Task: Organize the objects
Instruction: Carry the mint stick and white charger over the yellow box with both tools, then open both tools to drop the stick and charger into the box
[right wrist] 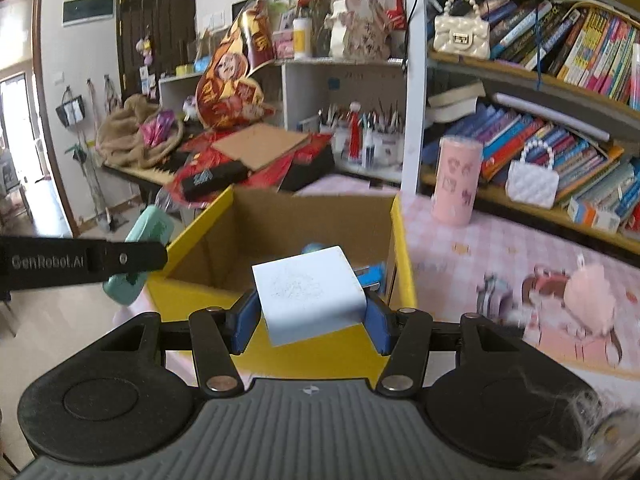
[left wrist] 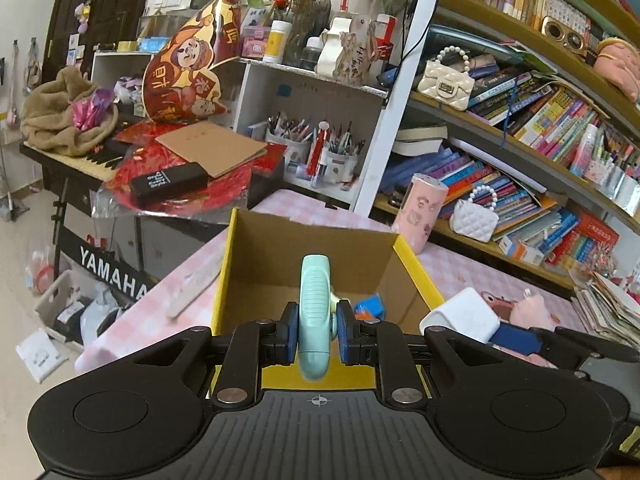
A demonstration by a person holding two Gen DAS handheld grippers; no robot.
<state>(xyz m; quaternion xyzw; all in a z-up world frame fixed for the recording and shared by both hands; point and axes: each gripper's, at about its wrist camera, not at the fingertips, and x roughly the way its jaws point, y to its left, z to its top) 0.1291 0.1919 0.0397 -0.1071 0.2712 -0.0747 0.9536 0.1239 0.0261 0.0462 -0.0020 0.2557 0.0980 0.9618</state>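
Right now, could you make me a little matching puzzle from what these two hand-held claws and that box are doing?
Things:
1. mint green tool
2. white block
3. blue item
4. pink tumbler

Places:
A. lying inside the cardboard box
B. clamped in the right gripper
C. standing on the checked tablecloth near the bookshelf
D. clamped in the left gripper

Pairs: 1-D, 2-B, 3-A, 4-C

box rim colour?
Yellow on the outside and rim of the cardboard box, plain brown inside. Clearest in the right wrist view.
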